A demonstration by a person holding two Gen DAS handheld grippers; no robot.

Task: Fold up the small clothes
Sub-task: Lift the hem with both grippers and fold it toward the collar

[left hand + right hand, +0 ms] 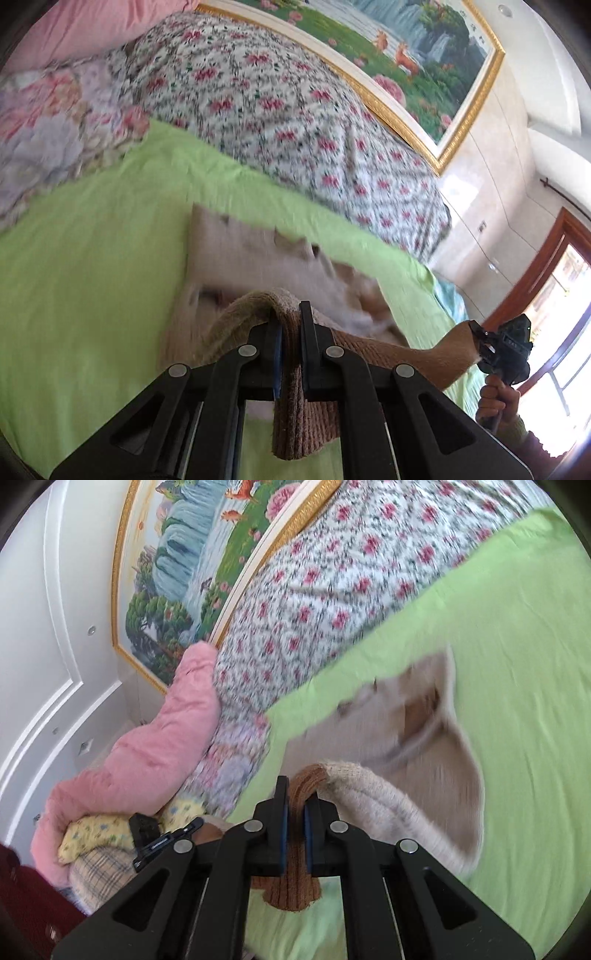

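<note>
A small beige knitted sweater point(251, 254) with brown ribbed trim hangs above the green sheet point(92, 258), blurred by motion. My left gripper point(290, 314) is shut on its brown ribbed edge. My right gripper point(295, 794) is shut on another brown ribbed part of the sweater point(424, 738), with beige knit draped to its right. The right gripper point(484, 345) also shows at the right of the left wrist view, pinching the brown cuff at the end of a stretched span. The left gripper's point(162, 840) tip shows low left in the right wrist view.
The green sheet point(517, 664) covers the bed. A floral quilt point(277, 103) and pink blanket point(155, 746) are piled along the wall under a framed landscape painting point(388, 44). A window point(557, 314) with a wooden frame is at the right.
</note>
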